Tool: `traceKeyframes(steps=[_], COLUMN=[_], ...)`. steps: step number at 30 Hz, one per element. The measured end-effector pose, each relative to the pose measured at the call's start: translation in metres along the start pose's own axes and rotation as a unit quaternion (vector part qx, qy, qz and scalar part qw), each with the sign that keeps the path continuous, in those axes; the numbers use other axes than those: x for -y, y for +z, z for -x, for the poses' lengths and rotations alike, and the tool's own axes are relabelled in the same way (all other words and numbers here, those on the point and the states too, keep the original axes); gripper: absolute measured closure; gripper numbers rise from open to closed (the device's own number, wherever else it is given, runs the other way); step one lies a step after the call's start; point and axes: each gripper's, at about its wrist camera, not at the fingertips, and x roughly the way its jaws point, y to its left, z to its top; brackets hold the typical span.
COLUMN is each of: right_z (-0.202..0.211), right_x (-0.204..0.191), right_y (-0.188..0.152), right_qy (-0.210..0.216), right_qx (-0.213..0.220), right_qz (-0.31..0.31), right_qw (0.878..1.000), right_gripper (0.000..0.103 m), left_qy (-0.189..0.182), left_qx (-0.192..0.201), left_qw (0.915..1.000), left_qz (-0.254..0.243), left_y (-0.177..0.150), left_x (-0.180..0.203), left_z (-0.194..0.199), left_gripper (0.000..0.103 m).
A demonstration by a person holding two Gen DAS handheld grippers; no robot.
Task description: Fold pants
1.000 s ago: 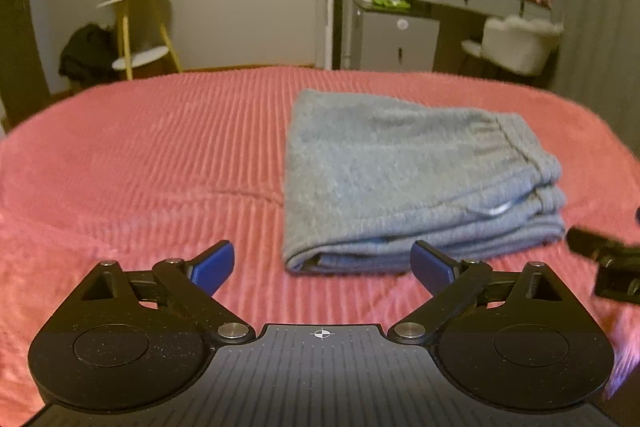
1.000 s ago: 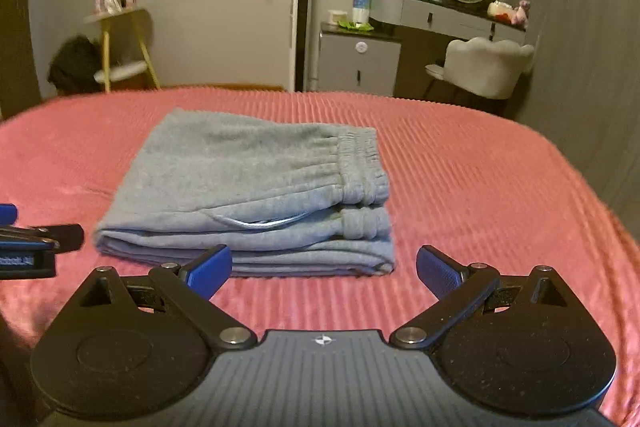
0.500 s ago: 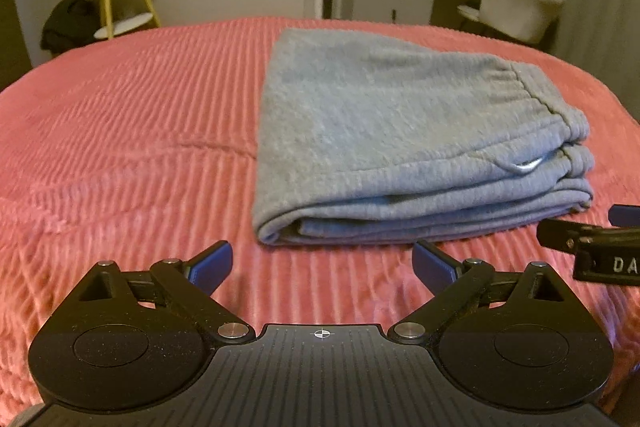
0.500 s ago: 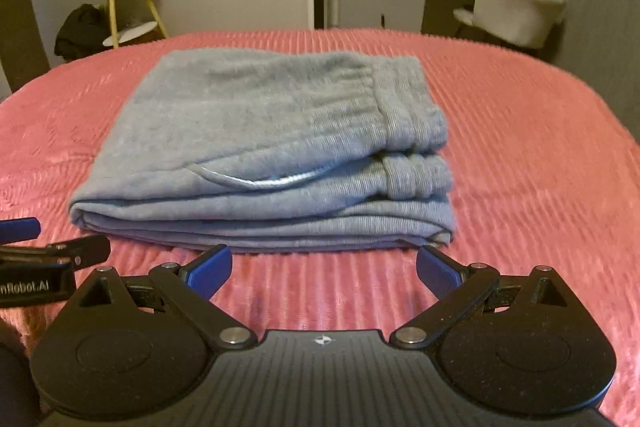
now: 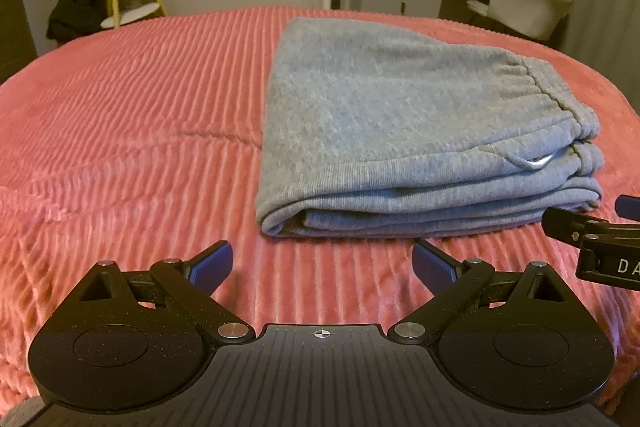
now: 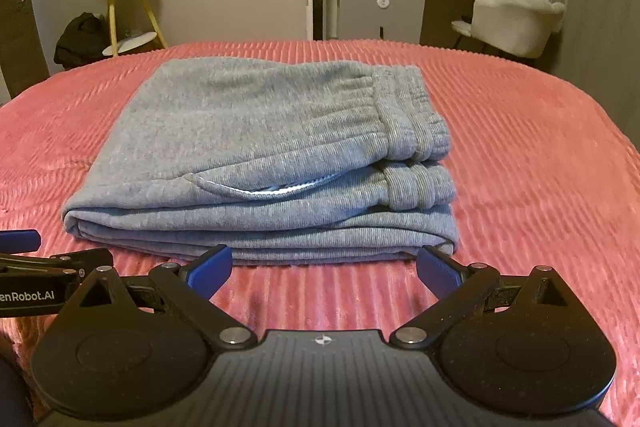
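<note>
Grey pants (image 6: 256, 163) lie folded on the bed (image 5: 120, 131), now nearer at 12 o'clock than a second ago. Left tool (image 5: 322, 263) and right tool (image 6: 326, 267) hang released, empty; the folding looks finished.

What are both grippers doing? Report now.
Left gripper: open, holding nothing.
Right gripper: open, holding nothing, near the folded pants.

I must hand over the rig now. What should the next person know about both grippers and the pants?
Left gripper: open, empty, just short of the pants' near edge.
Right gripper: open, empty, at the same edge.
Grey pants: folded into a layered stack on the pink bedspread, waistband to the right.
Done: the folds look finished.
Left: perhaps only tidying the stack; check the edges.
</note>
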Motion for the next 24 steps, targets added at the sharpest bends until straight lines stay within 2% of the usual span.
traceKeyframes(steps=[12,24], right_z=[0.0034,0.0050], right_x=[0.0005,0.0013], right_y=[-0.0009,-0.0019], right_qy=[-0.001,-0.002], right_qx=[0.009,0.012], right_qz=[0.004,0.006], right_qw=[1.000,1.000], right_gripper=[0.004,0.004], left_qy=[-0.002,0.001], left_qx=[-0.007,-0.012], left_qw=[0.9997,0.9996], left_qz=[0.025,0.024], left_y=[-0.0010,-0.0018], left_x=[-0.0061,-0.0061], left_z=[0.0014,0.0000], left_gripper=[0.004,0.004])
